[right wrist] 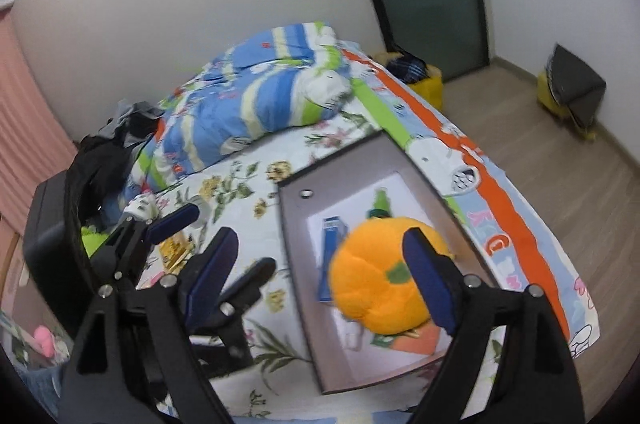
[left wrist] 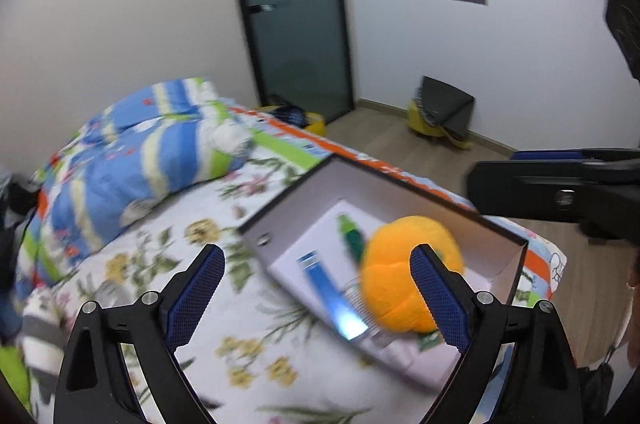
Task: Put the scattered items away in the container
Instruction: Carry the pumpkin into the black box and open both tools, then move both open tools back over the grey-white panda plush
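An open grey cardboard box (left wrist: 360, 184) (right wrist: 296, 264) sits on the flower-print bed. In it lie an orange plush pumpkin (left wrist: 400, 276) (right wrist: 372, 284), a blue tube (left wrist: 320, 276) (right wrist: 330, 236) and a green bottle (left wrist: 352, 236) (right wrist: 380, 204). My left gripper (left wrist: 318, 298) hovers open over the box's near-left side with nothing between its pads. My right gripper (right wrist: 320, 276) is open too, above the box; its right finger (right wrist: 428, 280) stands in front of the pumpkin. One blue left-gripper pad (right wrist: 174, 220) shows to the left of it.
A folded blue striped quilt (left wrist: 132, 160) (right wrist: 248, 96) lies at the bed's far end, with dark clothes (right wrist: 100, 152) beside it. A small yellow item (right wrist: 174, 250) rests on the sheet left of the box. Beyond the bed's edge are wooden floor, a glass door (left wrist: 292, 12) and a yellow bin (left wrist: 440, 120).
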